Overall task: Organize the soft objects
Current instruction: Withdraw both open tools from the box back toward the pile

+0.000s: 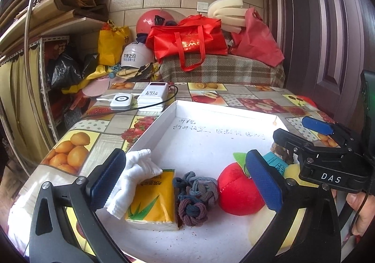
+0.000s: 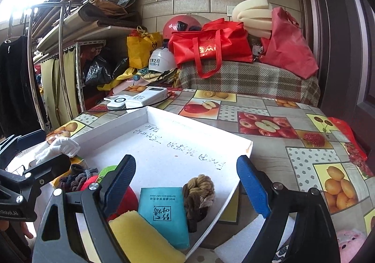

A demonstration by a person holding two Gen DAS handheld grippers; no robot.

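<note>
Your white tray on the worktop holds every soft thing. Handwriting inside it is unreadable. Beyond the tray, a power bank reads "120w". The right claw, marked "DAS", gapes over the teal tissue pack. Your left claw tilts downward, spread wide and gripping nothing, above the yellow tissue pack.
</note>
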